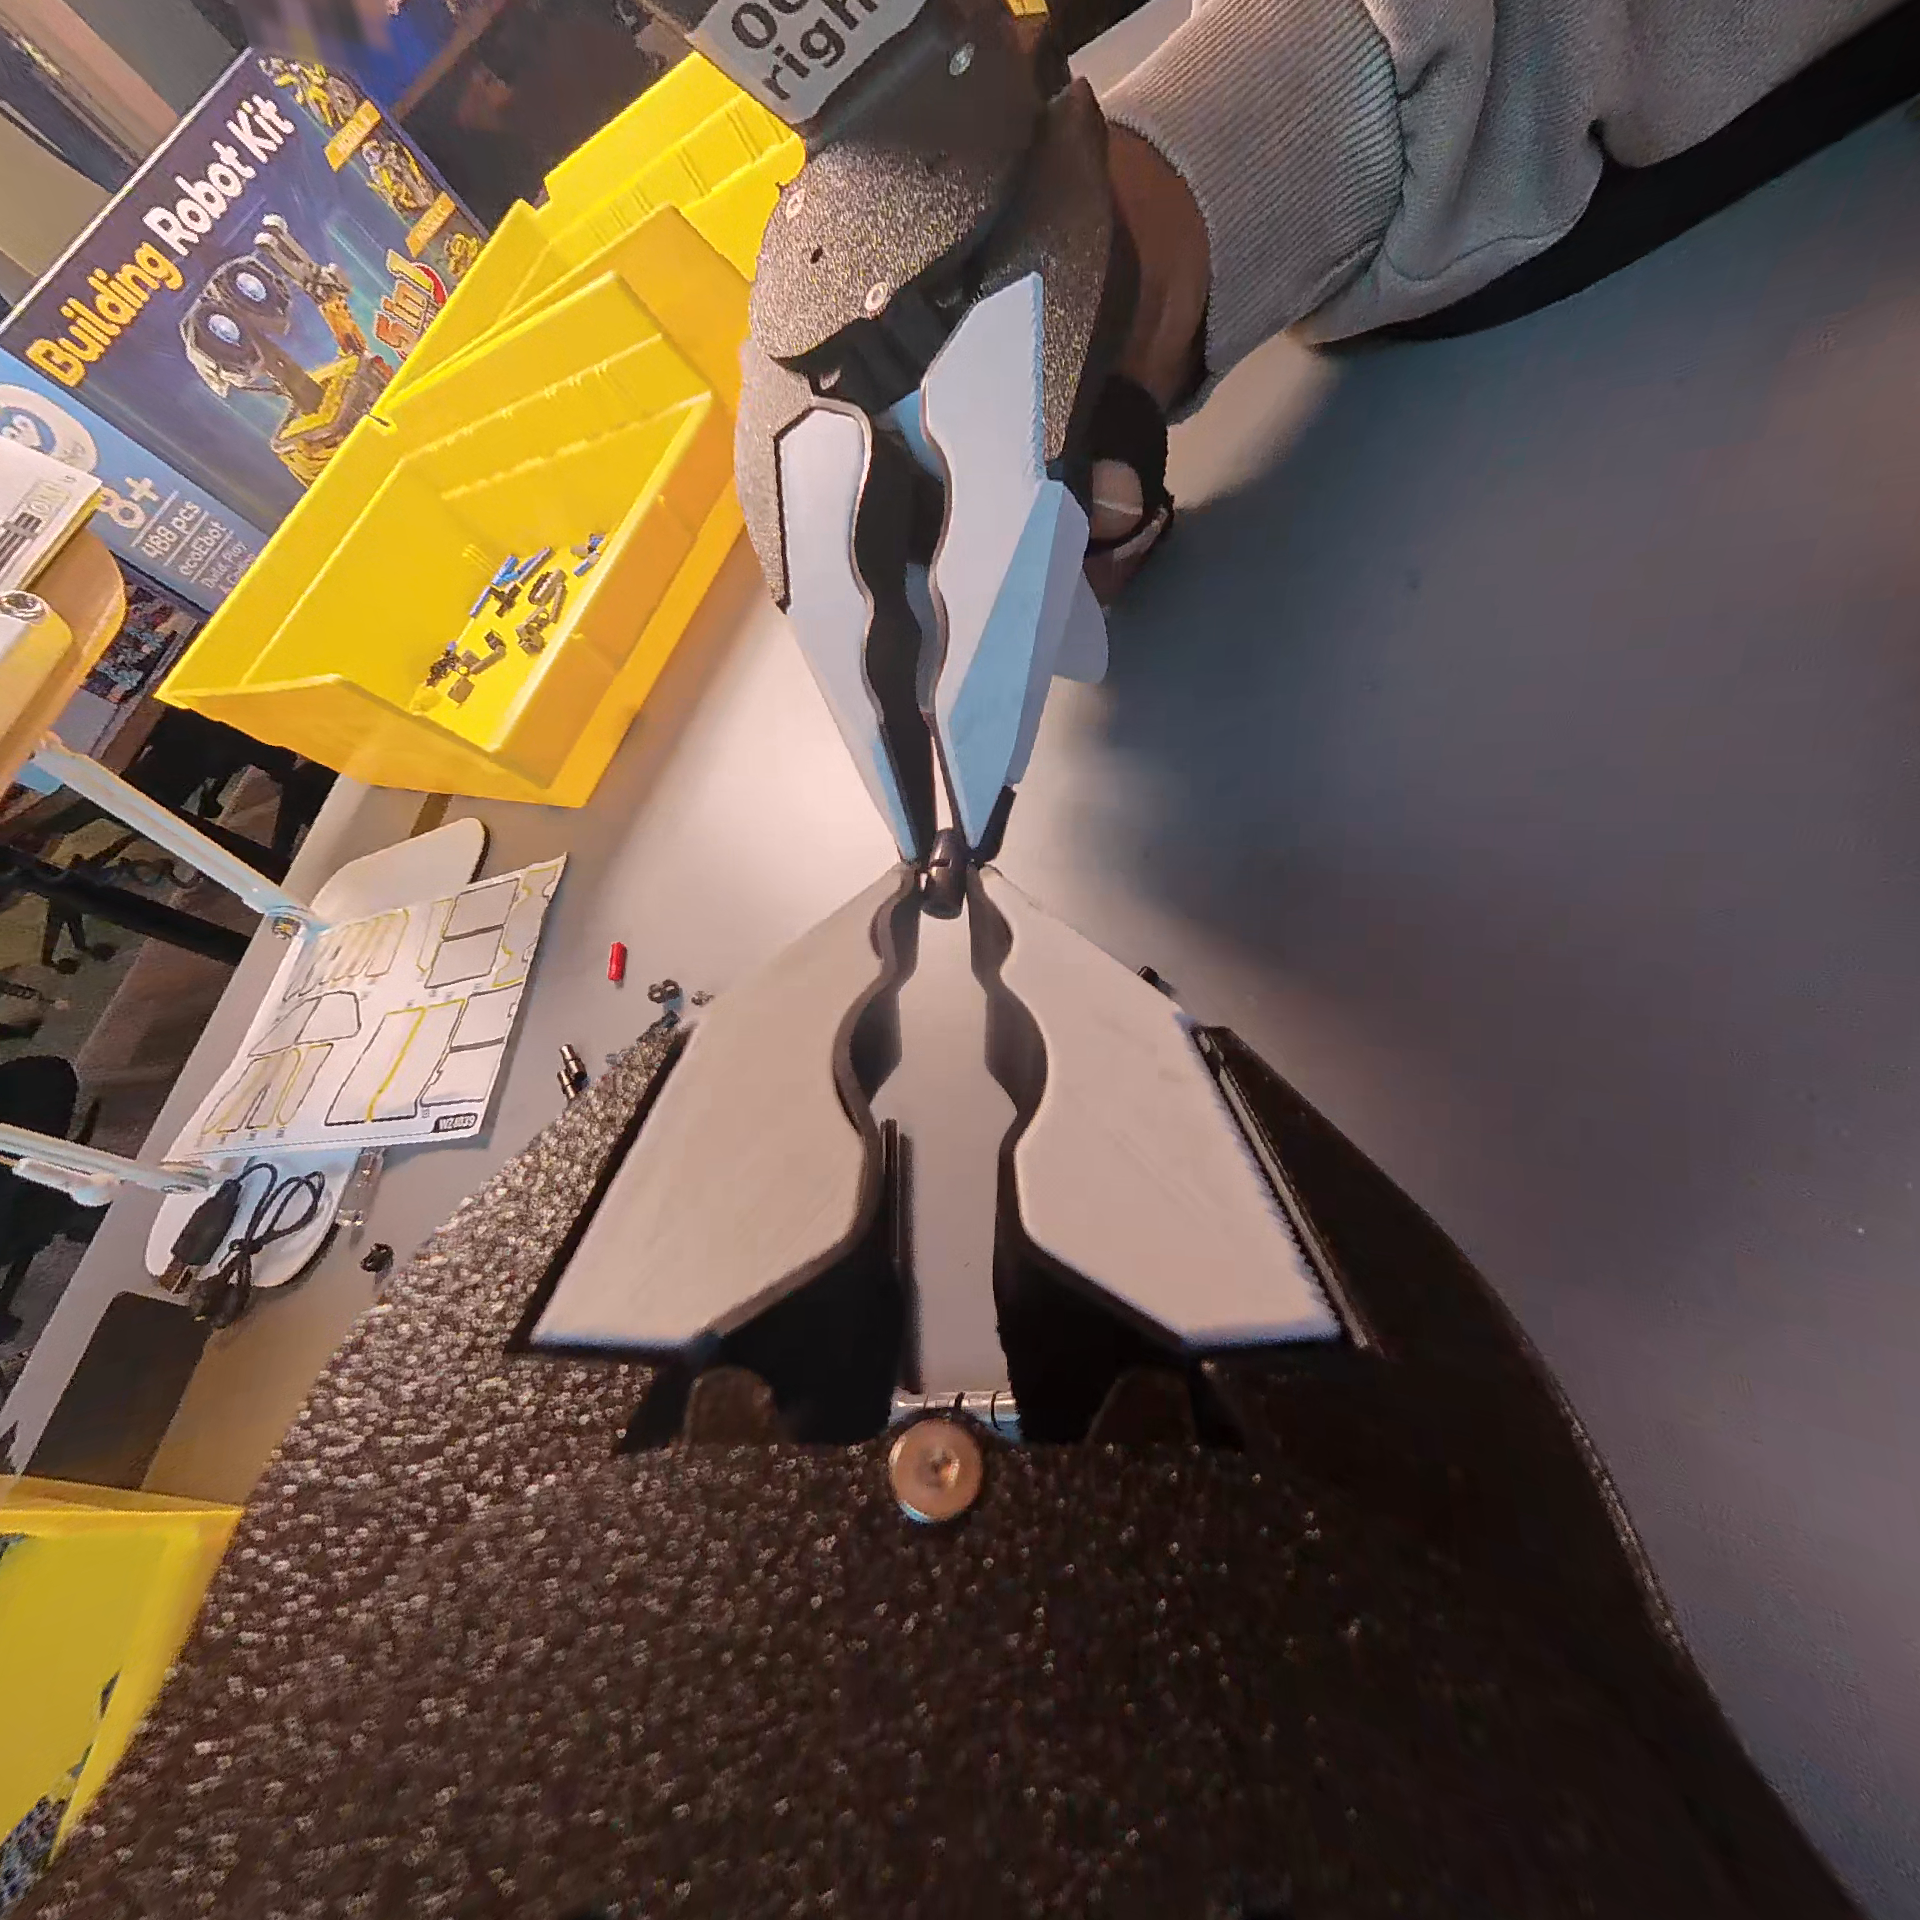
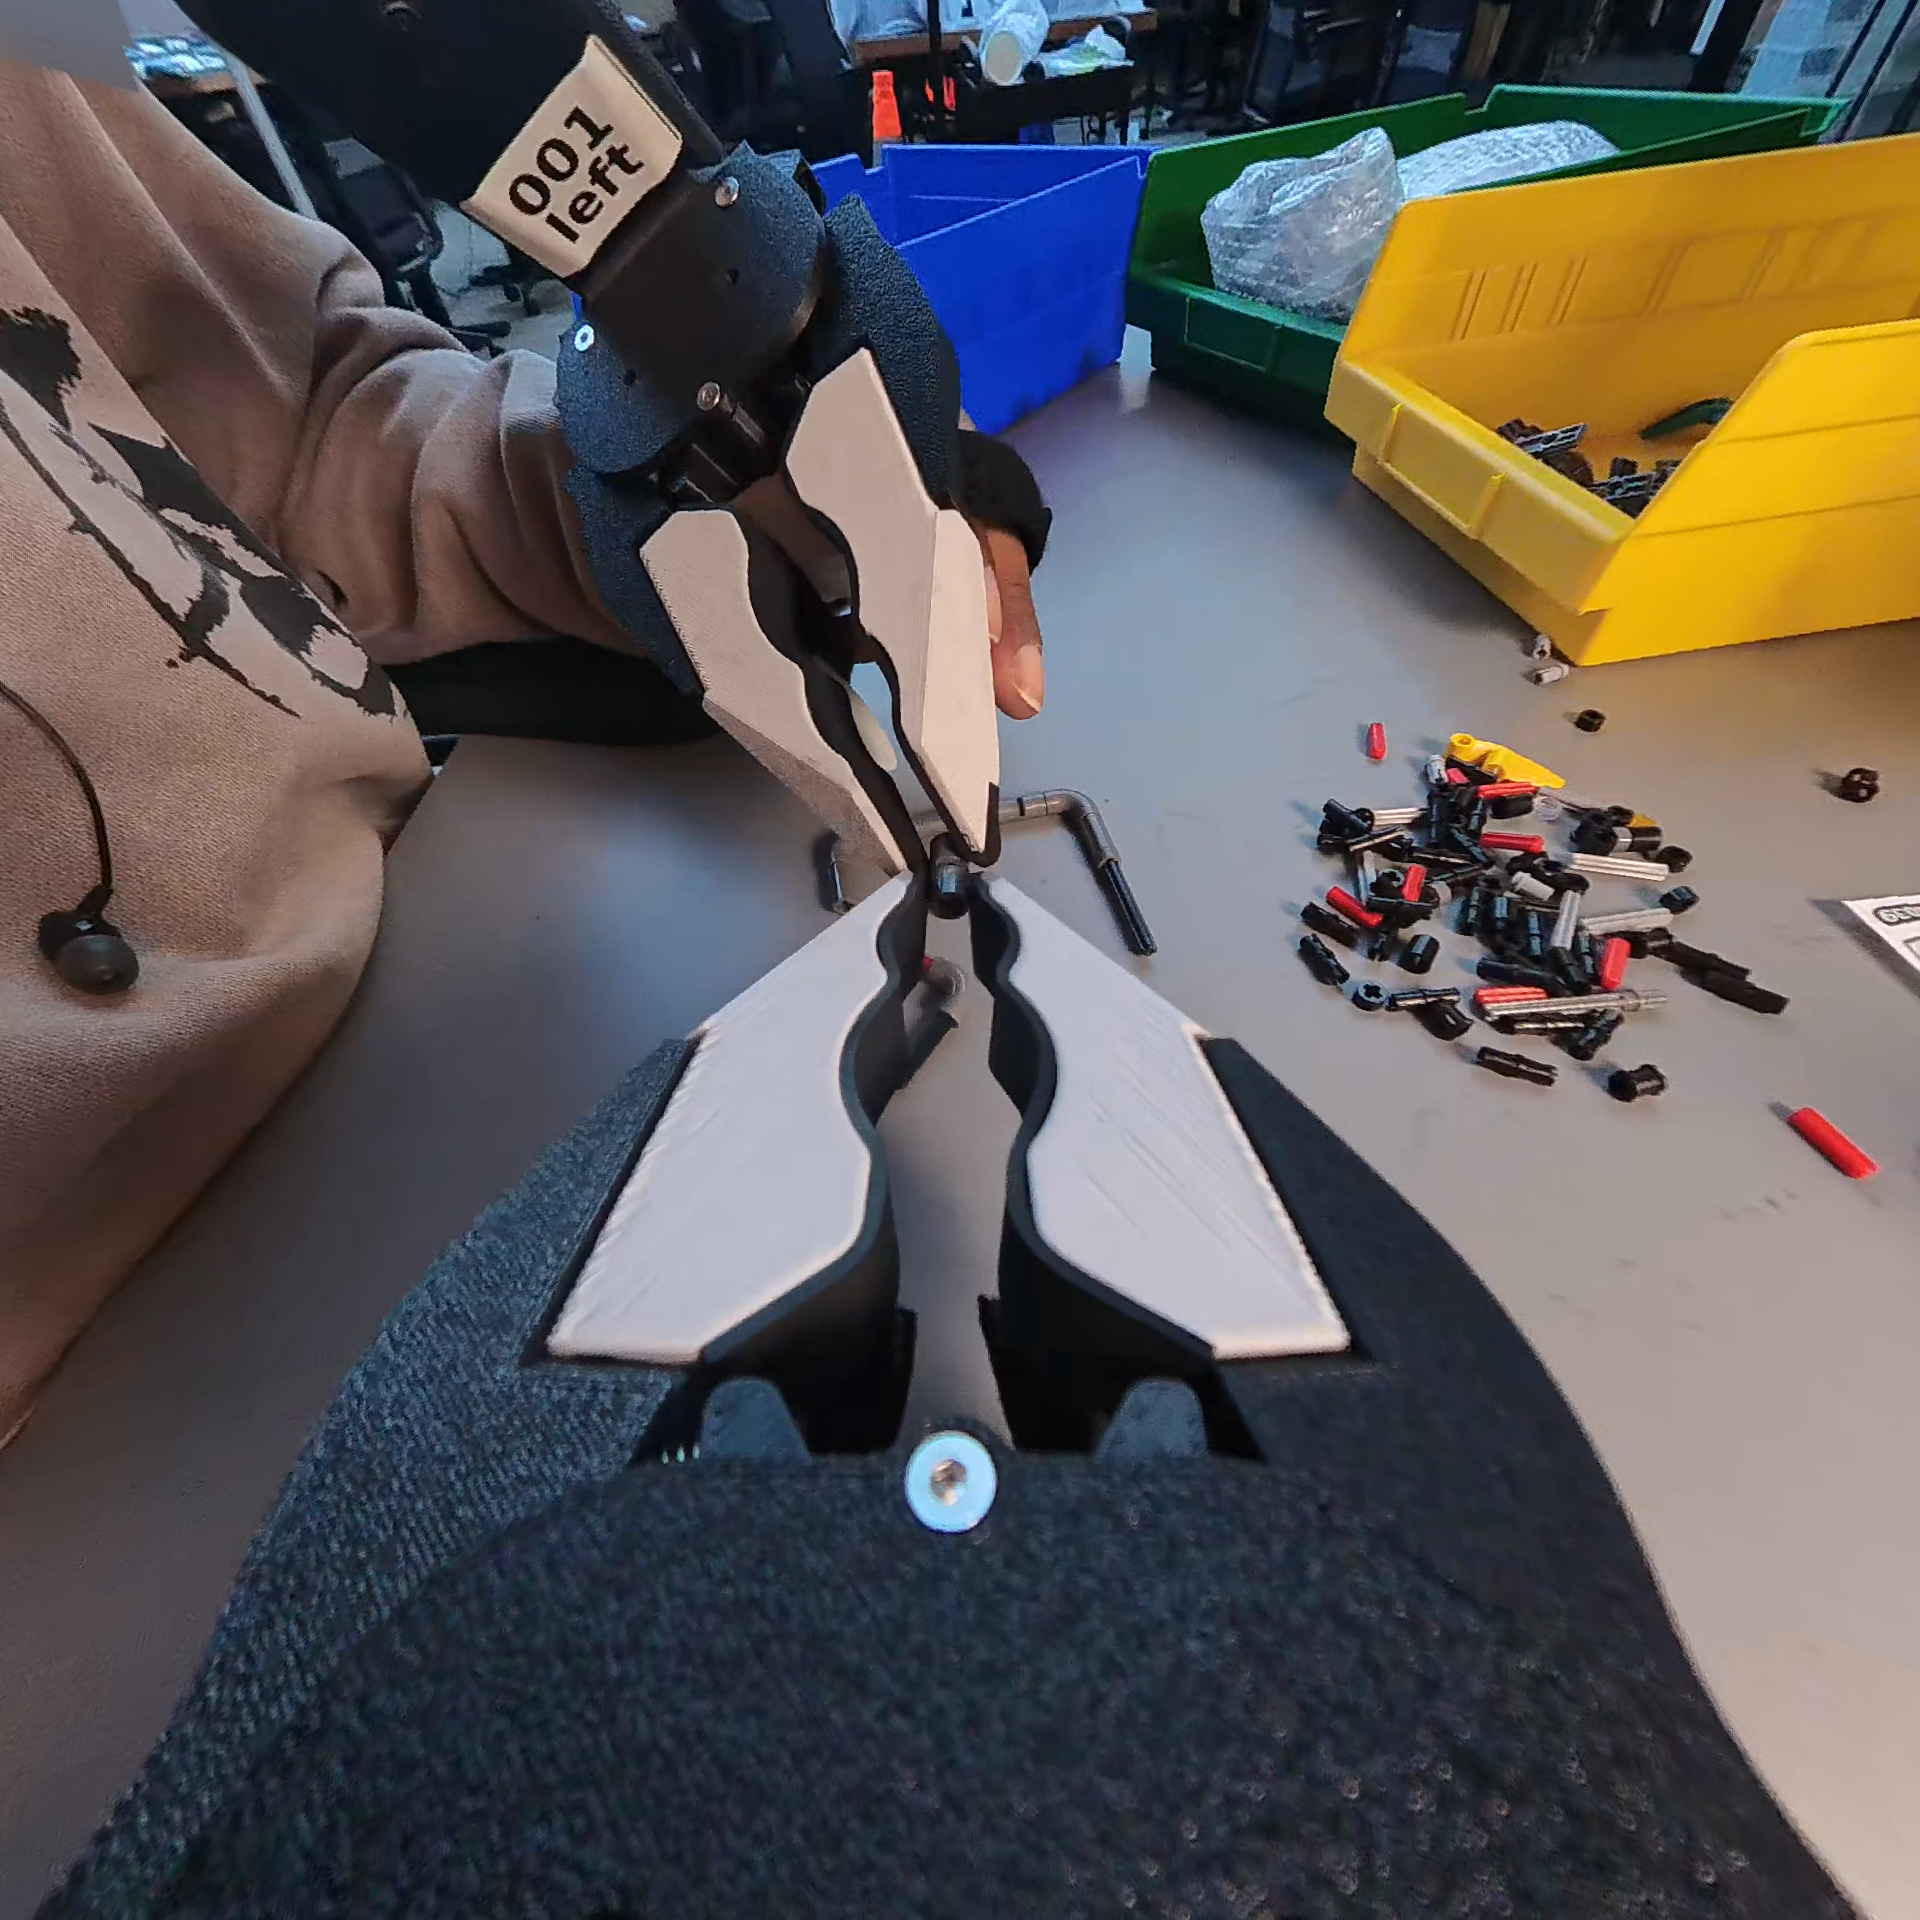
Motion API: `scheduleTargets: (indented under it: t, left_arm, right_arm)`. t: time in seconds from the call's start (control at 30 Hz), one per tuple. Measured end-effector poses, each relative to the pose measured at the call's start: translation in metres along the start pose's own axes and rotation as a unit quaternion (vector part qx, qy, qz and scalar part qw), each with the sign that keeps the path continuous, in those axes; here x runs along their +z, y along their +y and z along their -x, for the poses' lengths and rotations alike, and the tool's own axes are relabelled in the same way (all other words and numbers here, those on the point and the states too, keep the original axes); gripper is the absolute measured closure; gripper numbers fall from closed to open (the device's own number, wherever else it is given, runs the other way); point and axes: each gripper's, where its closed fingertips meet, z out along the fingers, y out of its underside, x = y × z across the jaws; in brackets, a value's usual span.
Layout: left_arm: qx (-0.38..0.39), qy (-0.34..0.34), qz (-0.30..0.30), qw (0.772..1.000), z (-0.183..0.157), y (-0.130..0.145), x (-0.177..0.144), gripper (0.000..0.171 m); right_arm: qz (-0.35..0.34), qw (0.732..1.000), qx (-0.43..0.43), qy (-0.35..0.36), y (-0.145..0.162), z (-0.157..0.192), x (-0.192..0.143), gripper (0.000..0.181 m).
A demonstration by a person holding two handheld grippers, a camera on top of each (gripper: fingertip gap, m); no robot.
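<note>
Left wrist view: my left gripper, grey-faced fingers on a black textured body, pinches a small black plastic connector piece at its tips, just above the grey table. My right gripper meets it from the far side, its tips closed on the same piece. To the left stand a yellow plastic bin with a few small parts, a white sticker sheet and a blue building-kit box.

Right wrist view: my right gripper nips the small black connector piece tip to tip with my left gripper, held by a hand in a beige sleeve. A bent grey-and-black rod assembly lies on the table just behind. A pile of black, red and grey pins sits well to the right, near yellow, green and blue bins.
</note>
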Motion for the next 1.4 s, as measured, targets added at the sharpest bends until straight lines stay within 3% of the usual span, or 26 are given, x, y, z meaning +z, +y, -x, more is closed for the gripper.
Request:
scheduleTargets:
  t: [0.17,0.27,0.33,0.47,0.53,0.63,0.77,0.83,0.93,1.03,1.17,1.4]
  left_arm:
    - [-0.069,0.006,-0.020,0.997,0.010,0.001,-0.004,0.154]
    - [-0.134,0.027,-0.011,0.991,0.014,0.011,-0.003,0.140]
    - [-0.162,0.053,0.005,0.985,0.010,0.019,-0.001,0.135]
    - [-0.176,0.097,0.060,0.978,-0.007,0.039,0.005,0.132]
    - [-0.171,0.105,0.078,0.977,-0.012,0.045,0.006,0.134]
    - [-0.170,0.110,0.083,0.976,-0.014,0.046,0.006,0.135]
    - [-0.171,0.119,0.090,0.974,-0.017,0.049,0.006,0.136]
    - [-0.172,0.125,0.096,0.972,-0.019,0.052,0.007,0.136]
    - [-0.176,0.129,0.103,0.970,-0.021,0.056,0.008,0.136]
    - [-0.184,0.131,0.105,0.968,-0.022,0.058,0.009,0.136]
    - [-0.189,0.129,0.108,0.967,-0.022,0.057,0.011,0.141]
    - [-0.185,0.138,0.124,0.965,-0.027,0.062,0.012,0.158]
  right_arm:
    - [0.006,1.000,0.002,0.030,0.000,-0.015,-0.009,0.175]
    - [0.012,0.986,0.002,0.164,-0.006,-0.070,-0.038,0.175]
    - [0.027,0.955,0.008,0.294,-0.008,-0.124,-0.076,0.175]
    - [0.090,0.846,0.058,0.522,0.012,-0.216,-0.170,0.175]
    - [0.118,0.801,0.085,0.581,0.028,-0.240,-0.199,0.171]
    - [0.133,0.781,0.107,0.601,0.044,-0.250,-0.206,0.155]
    - [0.122,0.796,0.060,0.590,0.032,-0.238,-0.195,0.154]
    - [0.102,0.834,0.032,0.541,0.020,-0.221,-0.174,0.154]
    - [0.103,0.921,0.017,0.376,0.016,-0.168,-0.116,0.154]
    - [0.099,0.965,0.026,0.242,0.015,-0.108,-0.069,0.154]
    - [0.125,0.983,0.016,0.136,0.031,-0.050,-0.031,0.151]
    - [0.161,0.986,-0.001,0.052,0.047,-0.013,-0.011,0.152]
